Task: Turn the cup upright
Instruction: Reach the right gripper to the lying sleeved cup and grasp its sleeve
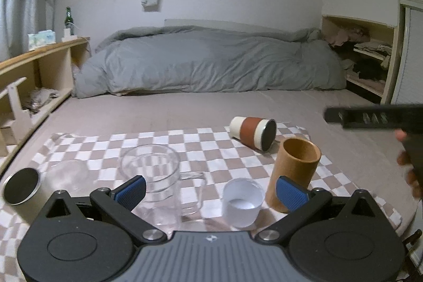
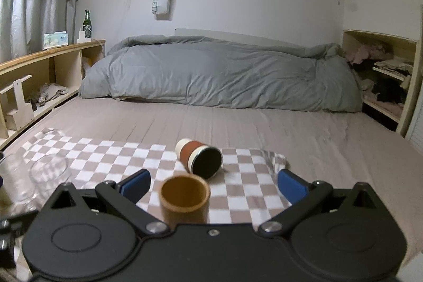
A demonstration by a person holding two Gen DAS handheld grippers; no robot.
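Note:
A white cup with a red-brown sleeve and black base [image 1: 253,132] lies on its side on the checkered cloth [image 1: 206,147]; it also shows in the right wrist view [image 2: 199,159]. My left gripper [image 1: 211,192] is open and empty, above a clear glass mug [image 1: 156,173] and a small white cup [image 1: 242,201]. My right gripper [image 2: 214,185] is open and empty, just behind an upright brown cup [image 2: 185,198], with the lying cup a short way ahead. The right gripper's body [image 1: 375,118] shows at the right edge of the left wrist view.
The brown cup [image 1: 293,173] stands upright by the left gripper's right finger. A clear glass [image 1: 68,173] and a lying cup with a black base [image 1: 22,185] sit at the left. A grey duvet [image 2: 219,75] lies behind. Wooden shelves [image 2: 39,75] flank the bed.

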